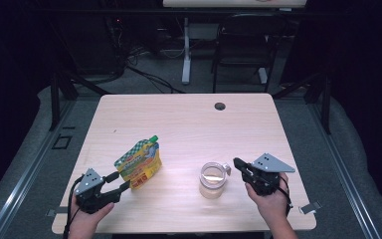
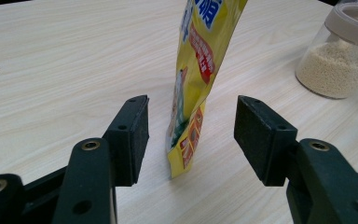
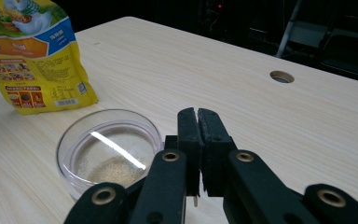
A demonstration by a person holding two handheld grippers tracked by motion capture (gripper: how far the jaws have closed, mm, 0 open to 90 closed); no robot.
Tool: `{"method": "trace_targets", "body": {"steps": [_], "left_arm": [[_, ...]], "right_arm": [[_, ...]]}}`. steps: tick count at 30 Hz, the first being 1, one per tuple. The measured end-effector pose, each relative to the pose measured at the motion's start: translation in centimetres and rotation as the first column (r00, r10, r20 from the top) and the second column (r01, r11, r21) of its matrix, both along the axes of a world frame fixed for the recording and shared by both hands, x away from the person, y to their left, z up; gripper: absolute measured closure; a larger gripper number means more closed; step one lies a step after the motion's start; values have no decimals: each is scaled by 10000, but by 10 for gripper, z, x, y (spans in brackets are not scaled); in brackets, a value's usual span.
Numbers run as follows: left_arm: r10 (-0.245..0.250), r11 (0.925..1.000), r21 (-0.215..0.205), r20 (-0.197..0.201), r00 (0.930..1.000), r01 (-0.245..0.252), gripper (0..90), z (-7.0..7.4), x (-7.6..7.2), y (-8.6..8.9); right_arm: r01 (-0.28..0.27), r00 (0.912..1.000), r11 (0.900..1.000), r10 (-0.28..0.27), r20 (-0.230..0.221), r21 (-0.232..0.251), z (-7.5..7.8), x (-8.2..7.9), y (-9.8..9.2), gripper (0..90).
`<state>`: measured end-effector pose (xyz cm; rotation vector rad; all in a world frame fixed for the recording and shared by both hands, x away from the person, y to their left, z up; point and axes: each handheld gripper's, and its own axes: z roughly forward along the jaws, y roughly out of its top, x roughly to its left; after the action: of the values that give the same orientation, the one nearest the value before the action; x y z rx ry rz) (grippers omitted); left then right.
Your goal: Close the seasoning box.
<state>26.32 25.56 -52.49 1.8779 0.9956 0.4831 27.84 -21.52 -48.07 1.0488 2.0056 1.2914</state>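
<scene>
A yellow pouch (image 1: 138, 162) with a green cap stands upright on the left half of the wooden table (image 1: 189, 124). My left gripper (image 1: 121, 180) is open, and its two pads stand either side of the pouch's (image 2: 193, 93) lower edge without touching it. A clear glass jar (image 1: 213, 181) holding a layer of pale grains stands right of centre. My right gripper (image 1: 237, 163) is shut just beside the jar's rim on its right. In the right gripper view the jaws (image 3: 198, 116) are pressed together, with the jar (image 3: 109, 149) below and to their left.
A round cable hole (image 1: 220, 106) lies near the table's far edge. A black chair (image 1: 243, 45) and a white desk leg (image 1: 186, 50) stand on the floor beyond. The jar (image 2: 338, 60) is off to the right in the left gripper view.
</scene>
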Motion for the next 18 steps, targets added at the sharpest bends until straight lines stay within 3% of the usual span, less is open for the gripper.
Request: {"method": "trace_targets", "body": {"steps": [11,18], "left_arm": [[253,9992,-322,81,9996,-251,450,11,-3,6],[293,9989,-376,46,9996,-291,448,14,-7,13]], "right_arm": [[238,9997,9997,-238,-1,10,13,4,-8,830],[449,9989,9985,-453,-105,-308,5,-5,-21,755]]}}
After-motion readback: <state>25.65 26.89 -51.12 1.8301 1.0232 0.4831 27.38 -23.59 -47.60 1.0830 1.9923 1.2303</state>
